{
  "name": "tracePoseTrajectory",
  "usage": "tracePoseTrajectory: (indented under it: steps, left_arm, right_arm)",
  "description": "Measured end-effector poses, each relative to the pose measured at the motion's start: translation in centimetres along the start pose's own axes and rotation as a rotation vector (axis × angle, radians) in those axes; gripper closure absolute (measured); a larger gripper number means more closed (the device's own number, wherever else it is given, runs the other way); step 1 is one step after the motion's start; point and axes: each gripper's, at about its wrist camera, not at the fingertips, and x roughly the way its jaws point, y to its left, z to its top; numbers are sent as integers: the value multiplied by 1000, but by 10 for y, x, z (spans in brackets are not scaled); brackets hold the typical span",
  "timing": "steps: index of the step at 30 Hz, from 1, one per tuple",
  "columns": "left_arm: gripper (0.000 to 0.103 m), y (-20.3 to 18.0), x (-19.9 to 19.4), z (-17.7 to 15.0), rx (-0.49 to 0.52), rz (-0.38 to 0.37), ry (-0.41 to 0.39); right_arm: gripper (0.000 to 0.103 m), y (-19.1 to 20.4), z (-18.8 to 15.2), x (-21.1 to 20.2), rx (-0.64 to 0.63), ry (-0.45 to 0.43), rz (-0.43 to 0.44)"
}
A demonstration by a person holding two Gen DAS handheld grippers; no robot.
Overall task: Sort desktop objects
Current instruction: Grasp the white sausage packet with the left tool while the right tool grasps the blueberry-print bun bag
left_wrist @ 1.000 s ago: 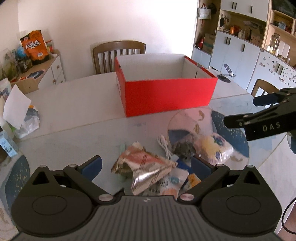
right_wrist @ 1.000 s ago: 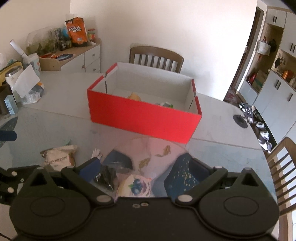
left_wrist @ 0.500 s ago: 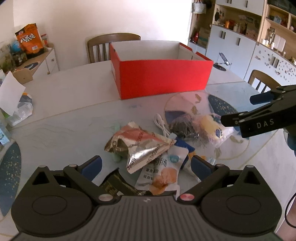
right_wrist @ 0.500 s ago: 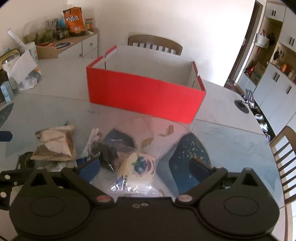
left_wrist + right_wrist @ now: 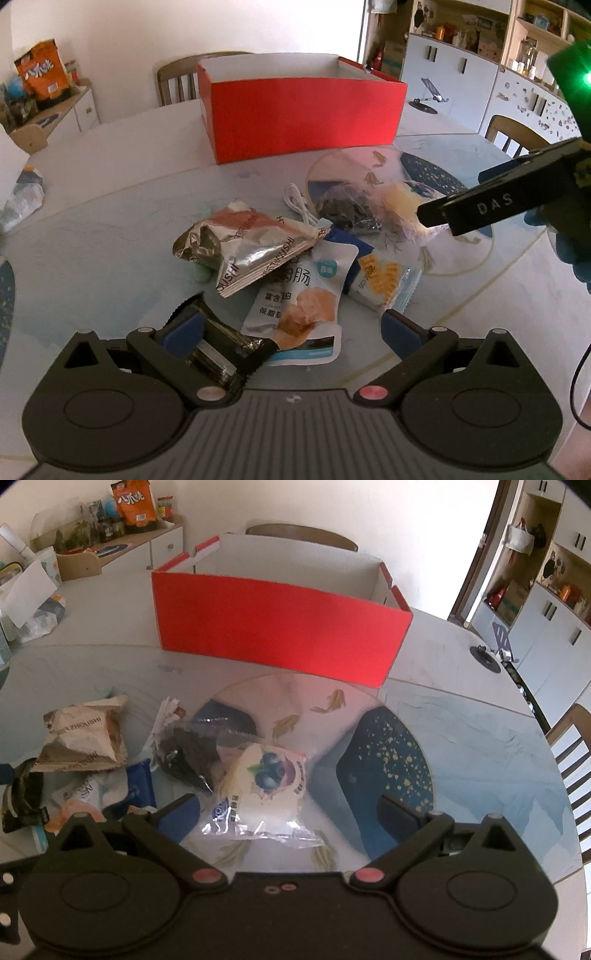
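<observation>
Both claws are hovering wide open over the snack pile, holding nothing.

The left gripper (image 5: 291, 325) is tilting down over a white pouch (image 5: 303, 295), its left finger beside a dark wrapper (image 5: 218, 354); a silver bag (image 5: 243, 247) is lying just beyond. The right gripper (image 5: 288, 808) is straddling a clear-wrapped blueberry pastry (image 5: 266, 779) on the table (image 5: 480, 731). The red box (image 5: 280, 631) is standing behind the pile, well apart.

Sunlit white cupboards (image 5: 546, 635), wooden chair (image 5: 173, 83)
</observation>
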Motion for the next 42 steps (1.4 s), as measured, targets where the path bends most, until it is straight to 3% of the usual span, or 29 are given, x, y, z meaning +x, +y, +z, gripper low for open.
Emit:
tracePoseTrajectory:
  steps: [4,14,22,26,28,33,42]
  left_arm:
    - [1,-8,-3,1,34,-3,-23]
    - [2,-10,22,7,23,-42,35]
    - [13,0,37,8,-32,-50,79]
    - [14,0,40,9,-29,-49,73]
    - [19,0,41,10,-27,-48,70]
    - [42,-2,40,12,-5,-16,62]
    - [44,-3,39,11,8,-10,55]
  right_arm:
    - [2,-1,0,6,1,8,8]
    - [3,-3,7,18,8,19,15]
    - [8,-7,9,28,31,31,26]
    - [9,-7,10,31,34,34,33]
    - [11,-8,10,32,35,36,39]
    - [28,-7,11,34,44,39,58]
    - [49,-5,12,30,47,28,63]
